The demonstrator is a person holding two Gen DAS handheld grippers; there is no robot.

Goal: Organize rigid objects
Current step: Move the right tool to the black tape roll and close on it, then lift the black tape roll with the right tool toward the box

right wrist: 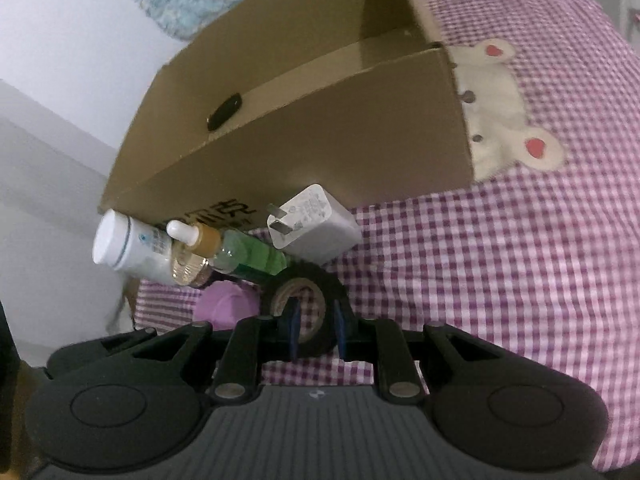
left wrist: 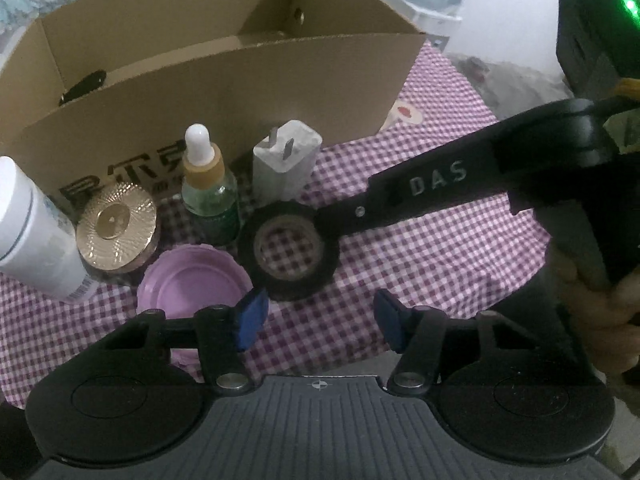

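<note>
Right gripper (right wrist: 316, 330) had pinched the black tape roll's (right wrist: 304, 300) wall beside the charger (right wrist: 314, 224); left gripper (left wrist: 316, 320) hung half-open, empty. Best lifted straight, clearing the cardboard box (right wrist: 320, 136).

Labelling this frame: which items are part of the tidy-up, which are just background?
Job: tape roll, held by right hand-held gripper; charger; dropper bottle; gold jar; white bottle; purple lid; box.

Background: checked cloth; wall.
</note>
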